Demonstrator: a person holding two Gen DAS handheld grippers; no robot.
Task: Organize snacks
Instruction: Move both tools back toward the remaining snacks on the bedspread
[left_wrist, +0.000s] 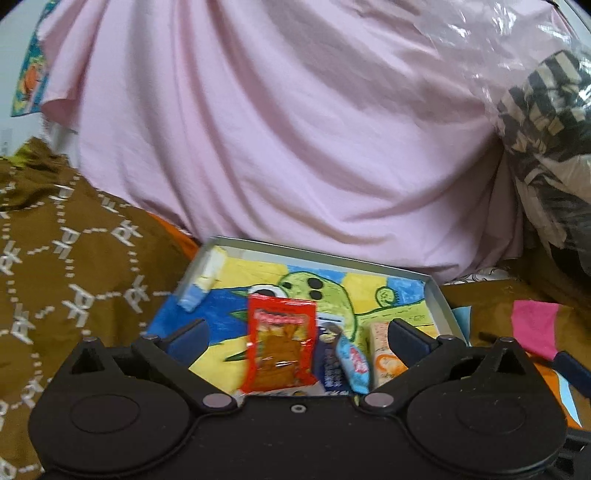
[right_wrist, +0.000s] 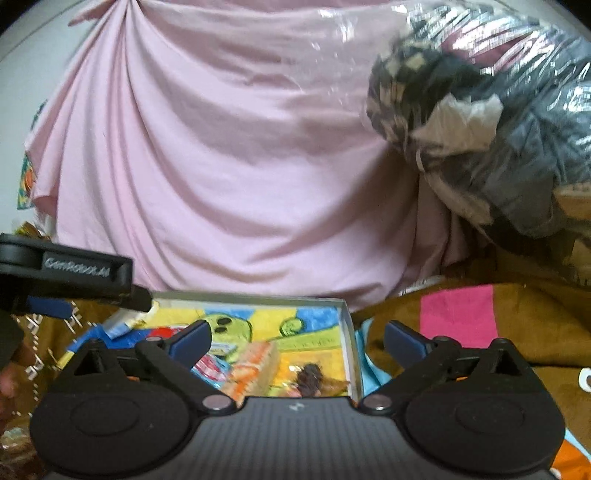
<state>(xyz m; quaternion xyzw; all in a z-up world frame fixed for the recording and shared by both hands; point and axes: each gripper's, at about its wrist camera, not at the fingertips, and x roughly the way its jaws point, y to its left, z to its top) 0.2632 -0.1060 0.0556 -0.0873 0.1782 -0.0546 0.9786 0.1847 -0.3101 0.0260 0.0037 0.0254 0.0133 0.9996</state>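
Observation:
A shallow silver-rimmed box (left_wrist: 436, 295) with a cartoon picture on its floor lies on a brown blanket. Between the wide-apart fingers of my left gripper (left_wrist: 297, 330), which is open and holds nothing, lie a red snack packet (left_wrist: 280, 347), a dark blue packet (left_wrist: 328, 365), a light blue candy (left_wrist: 354, 363) and an orange-and-white wafer pack (left_wrist: 380, 354). A white, yellow and blue bar (left_wrist: 205, 280) leans in the far left corner. My right gripper (right_wrist: 297, 330) is open and empty over the box's right side (right_wrist: 349, 332), above the wafer pack (right_wrist: 255, 363) and a dark brown candy (right_wrist: 312, 376).
Pink cloth (left_wrist: 295, 129) hangs close behind the box. A clear plastic bag of clothes (right_wrist: 498, 129) bulges at the right. A pink paper (right_wrist: 458, 310) lies on the patterned brown blanket (left_wrist: 74, 277). One finger (right_wrist: 85, 273) of my left gripper crosses the right wrist view's left edge.

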